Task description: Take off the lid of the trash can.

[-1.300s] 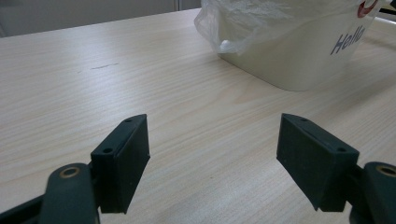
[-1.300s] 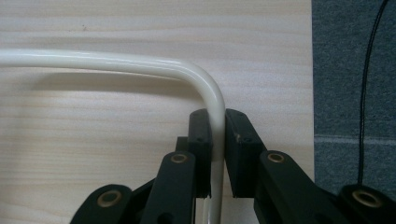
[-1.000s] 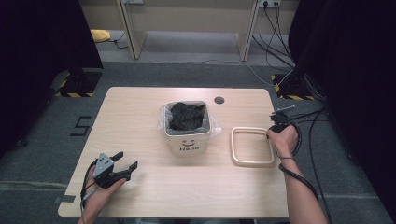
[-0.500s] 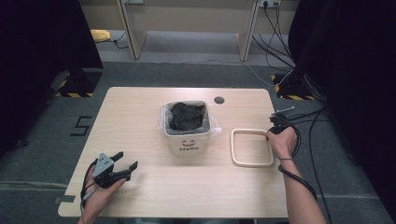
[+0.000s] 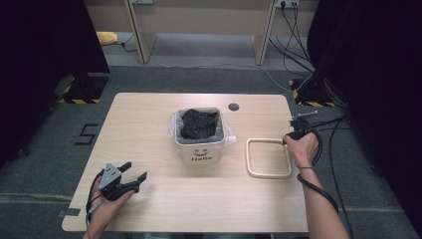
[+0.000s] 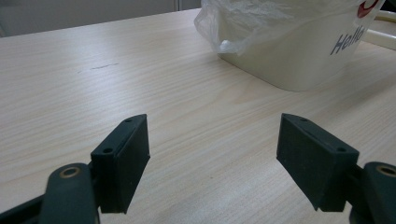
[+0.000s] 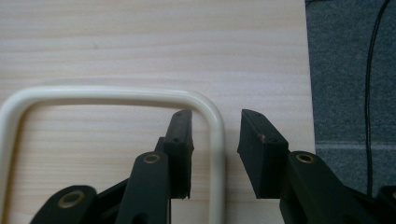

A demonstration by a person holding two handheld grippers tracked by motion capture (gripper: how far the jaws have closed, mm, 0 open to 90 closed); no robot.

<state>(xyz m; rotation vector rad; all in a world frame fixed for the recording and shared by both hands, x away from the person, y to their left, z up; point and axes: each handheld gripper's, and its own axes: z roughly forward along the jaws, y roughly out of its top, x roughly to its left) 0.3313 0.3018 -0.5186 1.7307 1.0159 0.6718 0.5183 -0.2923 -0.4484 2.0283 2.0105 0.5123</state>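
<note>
The left tongs [image 5: 132,178] rest low over the near left part of the pale wood-grain counter [image 5: 149,124], held in the person's left hand [image 5: 107,201]. Their two black jaws stand wide apart with nothing between them, just bare wood. Ahead of them and off to their right stands the cream plastic square bin [image 5: 200,149] with a clear plastic liner and the word "Hello" on its front, its inside full of dark crumpled material [image 5: 199,123]. In the left gripper view the same bin [image 6: 299,56] sits beyond the right jaw, well apart from it, with the liner's crinkled edge hanging over its rim.

Further right, past the bin, the cream rounded-square plastic frame [image 5: 268,158] lies flat on the counter. The right tongs [image 7: 215,135], in the person's right hand [image 5: 302,148], stand over the frame's far right corner. The jaws have just been opening: they now straddle the frame's [image 7: 112,94] right-hand bar, one jaw inside the loop and one outside, each with a small gap to the bar, so neither pad presses on it. Beyond the outer jaw the counter ends, with grey carpet [image 7: 350,70] and a black cable [image 7: 373,84] below.
</note>
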